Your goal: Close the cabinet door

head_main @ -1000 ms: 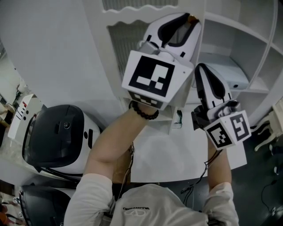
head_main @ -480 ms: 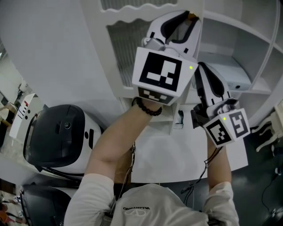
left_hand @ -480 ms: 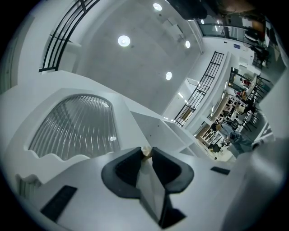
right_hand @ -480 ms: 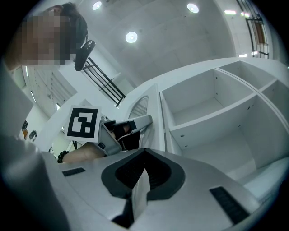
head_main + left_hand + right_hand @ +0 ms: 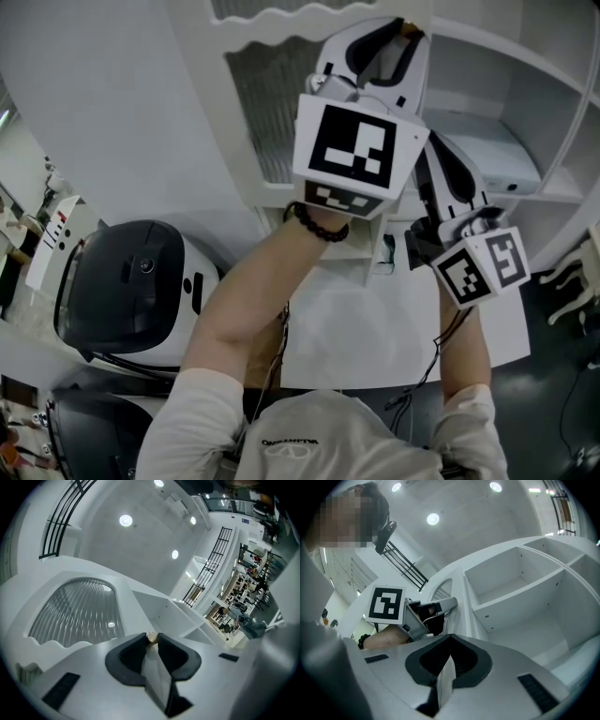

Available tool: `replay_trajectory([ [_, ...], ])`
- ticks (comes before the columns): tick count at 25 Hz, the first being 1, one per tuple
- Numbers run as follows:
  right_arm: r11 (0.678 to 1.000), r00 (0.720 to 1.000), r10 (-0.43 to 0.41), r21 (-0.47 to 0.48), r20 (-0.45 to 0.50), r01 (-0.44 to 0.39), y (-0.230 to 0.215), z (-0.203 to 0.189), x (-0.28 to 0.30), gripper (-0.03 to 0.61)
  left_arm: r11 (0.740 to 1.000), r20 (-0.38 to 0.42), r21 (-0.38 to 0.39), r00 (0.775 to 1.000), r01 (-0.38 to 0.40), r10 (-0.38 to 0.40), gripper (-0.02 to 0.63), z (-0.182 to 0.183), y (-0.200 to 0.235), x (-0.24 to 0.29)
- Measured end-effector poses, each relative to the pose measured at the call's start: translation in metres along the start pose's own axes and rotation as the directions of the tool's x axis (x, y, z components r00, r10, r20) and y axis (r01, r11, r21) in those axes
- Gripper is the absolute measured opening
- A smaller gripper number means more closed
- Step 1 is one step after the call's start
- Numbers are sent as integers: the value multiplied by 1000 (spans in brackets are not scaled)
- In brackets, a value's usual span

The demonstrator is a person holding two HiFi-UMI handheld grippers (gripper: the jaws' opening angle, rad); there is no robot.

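White-painted cabinet door with an arched ribbed-glass panel [image 5: 267,103] stands open beside the bare white shelves [image 5: 525,103]. The left hand-held gripper [image 5: 403,26] is clamped on its small brass-coloured knob [image 5: 152,637], while the right hand-held gripper [image 5: 450,644] is empty, jaws together, just beside it. The pads could slip off so small a knob — or the swinging door could pinch the right one against the shelf edge. No writing is legible; the shirt print is too small.

The left tongs [image 5: 401,33], clamped on the small tan round knob [image 5: 152,638] of the white ribbed-panel cabinet door [image 5: 267,112], have slid right and rolled; their black-and-white marker cube [image 5: 359,152] now sits closer to the right tongs [image 5: 449,644].
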State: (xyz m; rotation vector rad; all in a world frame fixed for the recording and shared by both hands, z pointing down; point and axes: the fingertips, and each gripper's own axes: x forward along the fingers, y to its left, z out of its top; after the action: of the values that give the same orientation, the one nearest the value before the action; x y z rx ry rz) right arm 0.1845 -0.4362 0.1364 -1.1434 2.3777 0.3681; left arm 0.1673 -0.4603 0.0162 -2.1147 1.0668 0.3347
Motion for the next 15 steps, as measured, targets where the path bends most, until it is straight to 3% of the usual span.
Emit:
replay_trajectory([
  [15, 1000, 1000, -10, 12, -7, 10, -7, -10, 3, 9, 1000, -53, 15, 998, -15, 16, 80, -16, 8, 12],
])
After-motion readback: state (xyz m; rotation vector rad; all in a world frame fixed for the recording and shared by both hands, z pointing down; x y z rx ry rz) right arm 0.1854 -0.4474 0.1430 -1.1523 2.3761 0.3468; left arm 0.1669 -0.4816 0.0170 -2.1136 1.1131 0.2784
